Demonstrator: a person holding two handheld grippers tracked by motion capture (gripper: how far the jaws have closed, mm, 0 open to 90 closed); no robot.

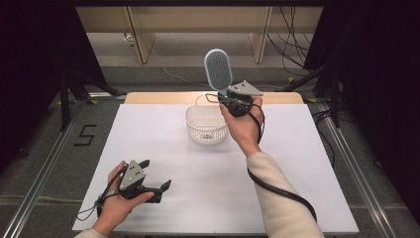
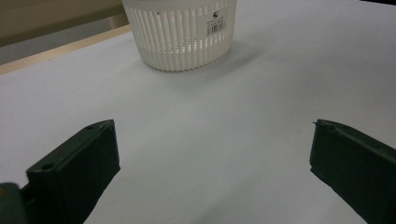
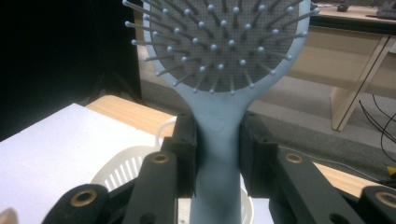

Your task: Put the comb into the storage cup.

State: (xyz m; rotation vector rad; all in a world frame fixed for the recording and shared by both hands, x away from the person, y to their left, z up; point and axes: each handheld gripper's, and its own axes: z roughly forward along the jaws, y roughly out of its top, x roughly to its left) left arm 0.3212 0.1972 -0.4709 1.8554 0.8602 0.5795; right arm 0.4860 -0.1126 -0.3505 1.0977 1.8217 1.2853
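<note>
Hairbrush held upright above the basket

The right gripper (image 1: 229,99) pinches the pale blue hairbrush (image 1: 218,69) by its handle, fingers (image 3: 184,140) pressed against both sides, bristle head standing up over the far rim of the white slatted basket (image 1: 205,126) on the desk (image 1: 208,193). The left gripper (image 1: 157,174) rests low at the desk's near left corner, well apart from the basket, its fingers (image 2: 77,172) spread wide with nothing between them.

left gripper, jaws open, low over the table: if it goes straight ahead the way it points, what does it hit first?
Most likely the white basket. In the left gripper view it stands ahead of the left gripper, a little left of the midline, with bare white table between. Depth is unclear, so a slightly rightward line might slip past it.
</note>
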